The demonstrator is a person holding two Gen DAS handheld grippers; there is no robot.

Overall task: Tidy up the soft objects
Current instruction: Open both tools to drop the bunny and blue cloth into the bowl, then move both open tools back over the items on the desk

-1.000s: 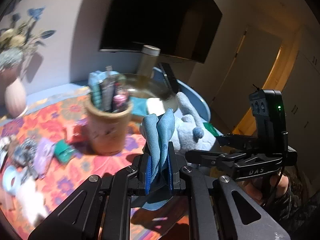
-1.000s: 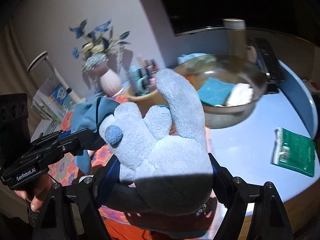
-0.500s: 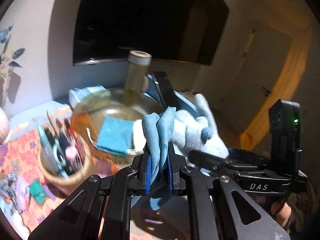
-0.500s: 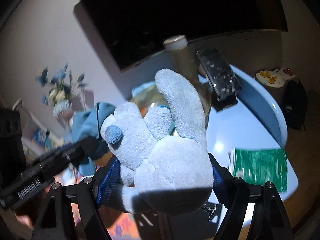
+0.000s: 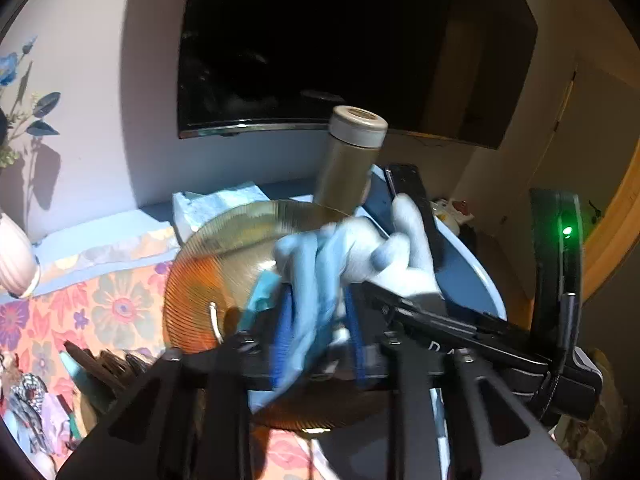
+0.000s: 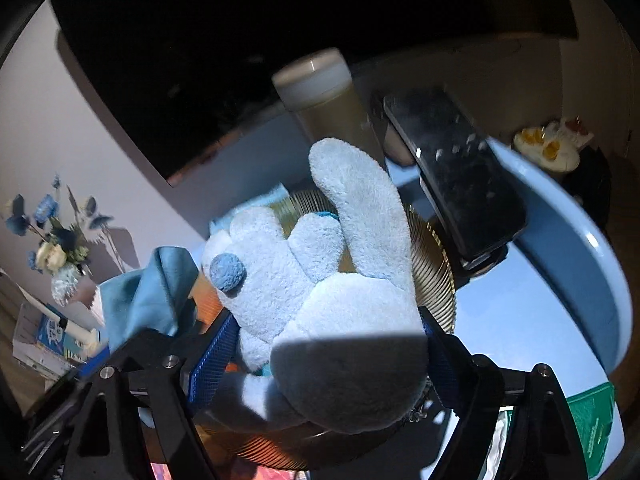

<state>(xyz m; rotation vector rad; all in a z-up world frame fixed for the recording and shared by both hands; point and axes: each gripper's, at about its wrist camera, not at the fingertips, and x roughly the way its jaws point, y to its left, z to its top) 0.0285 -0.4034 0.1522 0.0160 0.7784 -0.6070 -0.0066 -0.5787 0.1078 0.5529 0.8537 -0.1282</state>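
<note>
The left gripper [image 5: 318, 336] is opening its jaws. The blue cloth [image 5: 310, 320] hangs between them, over the ribbed gold bowl [image 5: 208, 264]. Just to its right, the right gripper [image 6: 328, 350] squeezes the fluffy blue toy bunny [image 6: 320, 280] with jaws spread wide and opening a bit. The bunny is over the same bowl. A tall gold bottle [image 5: 350, 160] stands behind the bowl.

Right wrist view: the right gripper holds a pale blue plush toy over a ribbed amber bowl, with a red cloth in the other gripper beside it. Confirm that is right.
One detail is wrong: the cloth is blue, not red, as the right wrist view shows. The rest stands: the right gripper holds the pale blue plush toy over the ribbed amber bowl, and the cloth sits between the opening jaws of the left gripper.
</note>
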